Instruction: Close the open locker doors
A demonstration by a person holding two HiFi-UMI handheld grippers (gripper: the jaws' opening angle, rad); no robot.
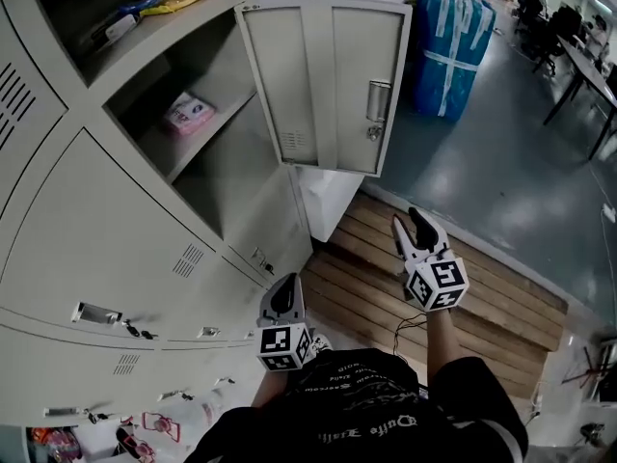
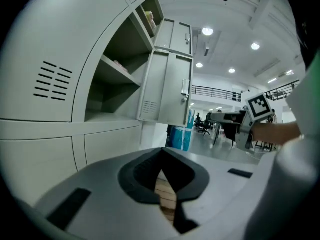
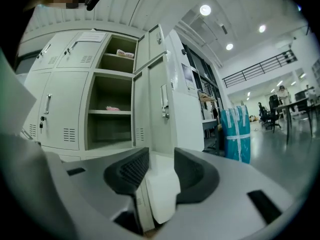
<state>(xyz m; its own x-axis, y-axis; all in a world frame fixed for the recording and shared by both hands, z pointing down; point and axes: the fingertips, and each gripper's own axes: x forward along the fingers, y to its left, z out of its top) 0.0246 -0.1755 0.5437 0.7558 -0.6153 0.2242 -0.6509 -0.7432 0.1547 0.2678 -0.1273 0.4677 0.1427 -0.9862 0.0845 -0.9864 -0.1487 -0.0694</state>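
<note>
The open locker door (image 1: 328,85) stands swung out from the locker bank, far of both grippers and touched by neither. The right gripper view alone shows a second open door (image 3: 154,41) stacked above it, while only the head view shows the wooden pallet (image 1: 386,287) beneath and the blue wrapped bundle (image 1: 453,46) at far right. The right gripper (image 1: 412,225) reaches forward on an outstretched forearm, jaws spread wide and empty, aimed at the doors' edge. The left gripper (image 1: 286,292) stays low near the person's body, jaws pressed together on nothing, pointing at the lockers
</note>
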